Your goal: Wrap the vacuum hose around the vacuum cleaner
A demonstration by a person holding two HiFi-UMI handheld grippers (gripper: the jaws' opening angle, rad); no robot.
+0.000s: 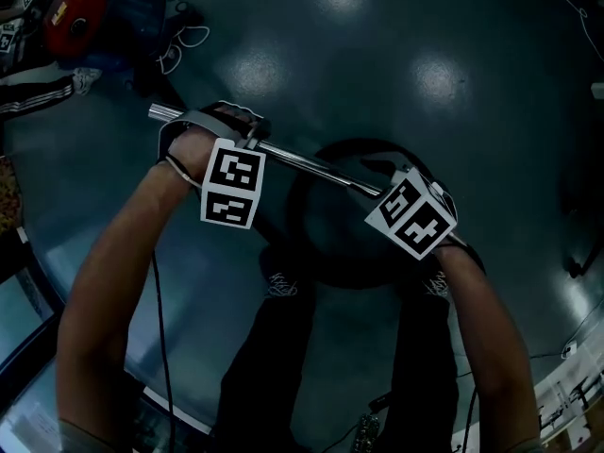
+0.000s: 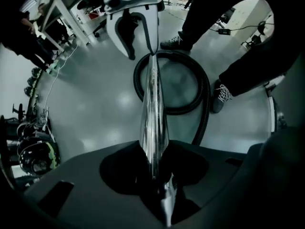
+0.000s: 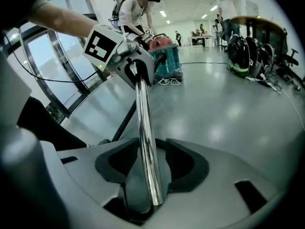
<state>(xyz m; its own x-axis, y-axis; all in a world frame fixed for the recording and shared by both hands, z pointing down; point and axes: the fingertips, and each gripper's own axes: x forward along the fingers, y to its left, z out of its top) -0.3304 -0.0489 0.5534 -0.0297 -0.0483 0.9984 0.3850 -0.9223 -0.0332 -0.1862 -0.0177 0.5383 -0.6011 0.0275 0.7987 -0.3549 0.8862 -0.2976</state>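
Observation:
A chrome vacuum tube [image 1: 302, 163] is held level above the floor between my two grippers. My left gripper [image 1: 238, 128] points straight down and is shut on the tube [image 2: 153, 128] near its free end. My right gripper [image 1: 392, 196] is shut on the tube [image 3: 145, 142] further along, with its jaws hidden under the marker cube in the head view. The black hose [image 2: 205, 94] lies in a loop on the floor below. The red and blue vacuum cleaner [image 1: 90, 12] stands apart at the far left; it also shows in the right gripper view as the vacuum cleaner [image 3: 164, 56].
The person's shoes [image 2: 221, 94] stand beside the hose loop. Bags and helmets [image 3: 243, 51] sit on the floor at the right. Desks [image 2: 71, 13] and standing people line the room's edges, and a glass wall [image 3: 47, 66] runs along the left.

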